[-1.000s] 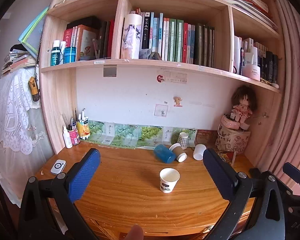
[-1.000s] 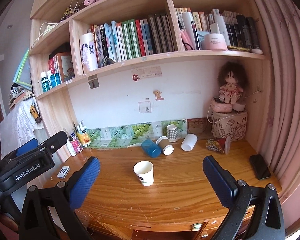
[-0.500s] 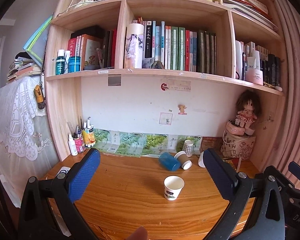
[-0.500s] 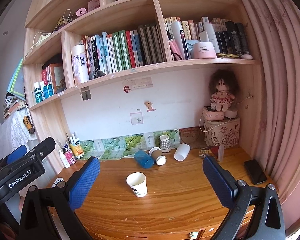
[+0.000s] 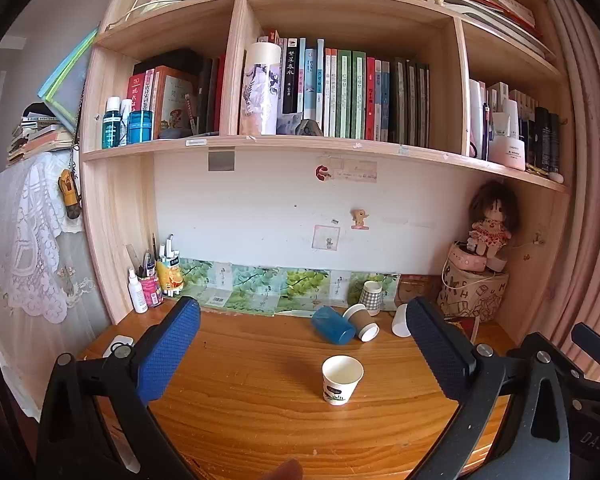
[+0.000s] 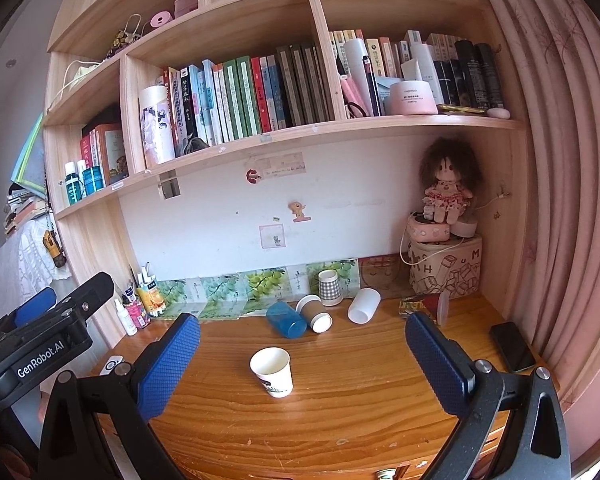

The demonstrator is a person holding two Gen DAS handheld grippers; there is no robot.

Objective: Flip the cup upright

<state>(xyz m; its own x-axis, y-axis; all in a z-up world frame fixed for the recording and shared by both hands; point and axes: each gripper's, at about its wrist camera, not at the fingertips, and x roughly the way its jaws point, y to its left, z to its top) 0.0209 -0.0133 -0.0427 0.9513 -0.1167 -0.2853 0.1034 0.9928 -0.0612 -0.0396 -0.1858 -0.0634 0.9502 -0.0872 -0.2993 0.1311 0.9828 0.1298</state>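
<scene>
A white paper cup [image 5: 341, 379] with a small print stands upright, mouth up, in the middle of the wooden desk [image 5: 244, 408]; it also shows in the right wrist view [image 6: 272, 371]. Behind it lie a blue cup [image 5: 333, 330], a brown sleeved cup [image 5: 362, 322] and a white cup [image 5: 400, 319] on their sides. A checked cup [image 5: 371, 297] stands by the wall. My left gripper [image 5: 302, 344] is open and empty, held back above the desk's near edge. My right gripper [image 6: 302, 344] is open and empty too, well short of the cups.
A doll on a printed box [image 6: 446, 268] sits at the back right. A black phone [image 6: 512, 346] lies near the right edge beside a pink curtain. Pens and bottles [image 5: 152, 280] stand at the back left. A small white device [image 5: 118, 346] lies at the left. Bookshelves hang above.
Both grippers have drawn back and tilted up from the desk; the cups look smaller and lower in view. The cups have not moved.
</scene>
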